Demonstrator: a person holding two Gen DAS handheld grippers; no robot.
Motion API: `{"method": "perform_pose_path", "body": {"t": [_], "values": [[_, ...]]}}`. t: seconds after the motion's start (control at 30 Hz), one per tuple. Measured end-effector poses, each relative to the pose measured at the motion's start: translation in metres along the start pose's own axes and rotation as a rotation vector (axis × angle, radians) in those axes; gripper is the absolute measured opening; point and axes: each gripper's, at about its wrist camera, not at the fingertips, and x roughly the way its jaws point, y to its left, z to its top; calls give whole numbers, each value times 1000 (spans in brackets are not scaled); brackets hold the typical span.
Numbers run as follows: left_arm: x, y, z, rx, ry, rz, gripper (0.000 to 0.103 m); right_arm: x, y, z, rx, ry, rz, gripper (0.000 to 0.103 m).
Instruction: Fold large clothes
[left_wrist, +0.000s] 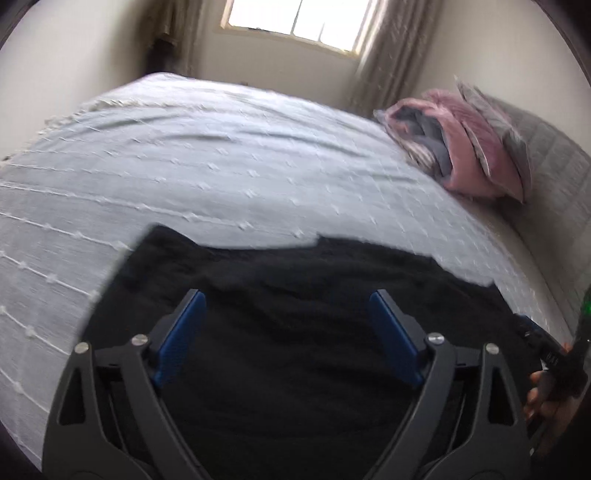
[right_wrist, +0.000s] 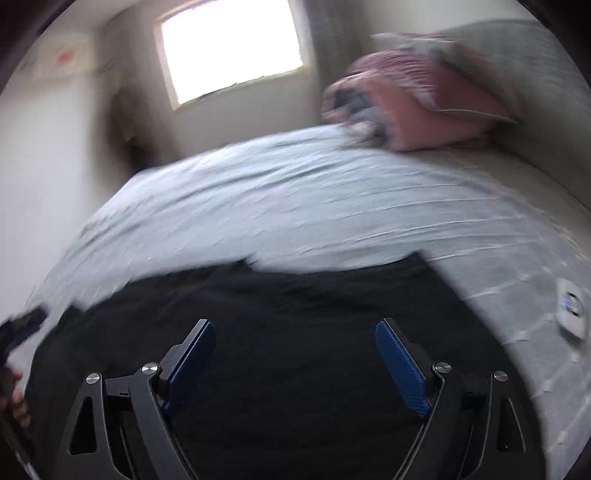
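While the left wrist view looks down at the bed (left_wrist: 229, 173), the left hand-held gripper (left_wrist: 286, 314) hangs over the black garment (left_wrist: 295, 369) with its blue pads (left_wrist: 184, 332) wide apart and nothing between them. The garment lies flat on the near part of the bed, and its far edge runs across the grey bedspread in a rough line with a small step in the middle. The cloth looks dark and thick, with soft low wrinkles; sleeves or a collar I cannot make out. Far from the garment, at the head of the bed, lean the pink pillows (left_wrist: 476, 147), and behind the bed is a window (left_wrist: 295, 22). At the right edge of the garment a hand with the other tool shows.

In the right wrist view, which is much blurred, the right hand-held gripper (right_wrist: 295, 343) is also over the garment (right_wrist: 288, 314), jaws apart and empty. Here the garment fills the near bed (right_wrist: 258, 192), and its far edge is uneven. Right of the garment a small white device (right_wrist: 570, 310) lies on the bedspread.

I judge that the work is between two folds: both tools are free and no edge is held. The next move calls for choosing two corners or a side edge, bringing each tool low to it, and closing on the cloth together so the fold stays straight.
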Motion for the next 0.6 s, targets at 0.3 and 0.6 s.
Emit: {"method": "perform_pose_path", "body": {"t": [0.3, 0.6], "values": [[20, 87, -25, -74, 83, 167, 89, 16, -60, -31, 37, 122, -115, 90], [-44, 143, -58, -297, 107, 210, 92, -53, -144, -60, 281, 107, -337, 90]]}}
